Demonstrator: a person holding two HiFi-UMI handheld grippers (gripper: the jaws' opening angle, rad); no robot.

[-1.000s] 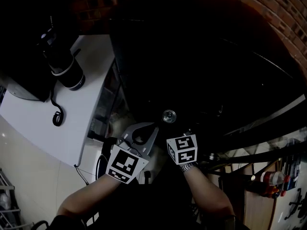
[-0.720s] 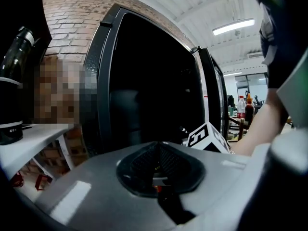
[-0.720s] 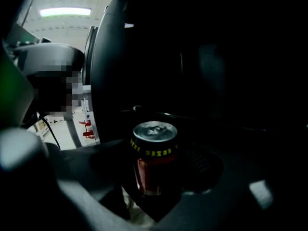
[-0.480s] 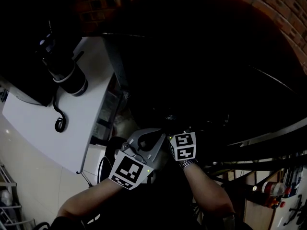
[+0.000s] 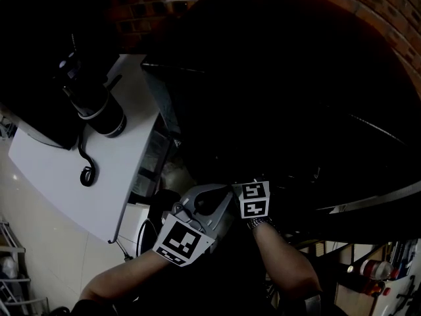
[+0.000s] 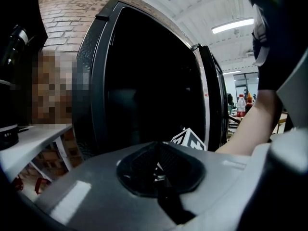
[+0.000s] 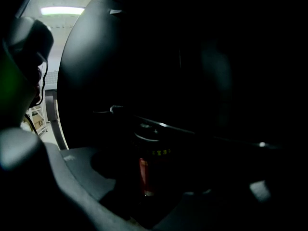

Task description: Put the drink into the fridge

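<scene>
The drink can, its top glinting a second ago, now vanishes into the dark fridge, held by the right tongs; the left tongs sit lower.

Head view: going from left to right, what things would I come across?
Black cylinder on the white counter → left gripper → right gripper, holding the drink can → bottle at the lower right.

drink can mostly lost in darkness, fridge interior unreadable
</scene>
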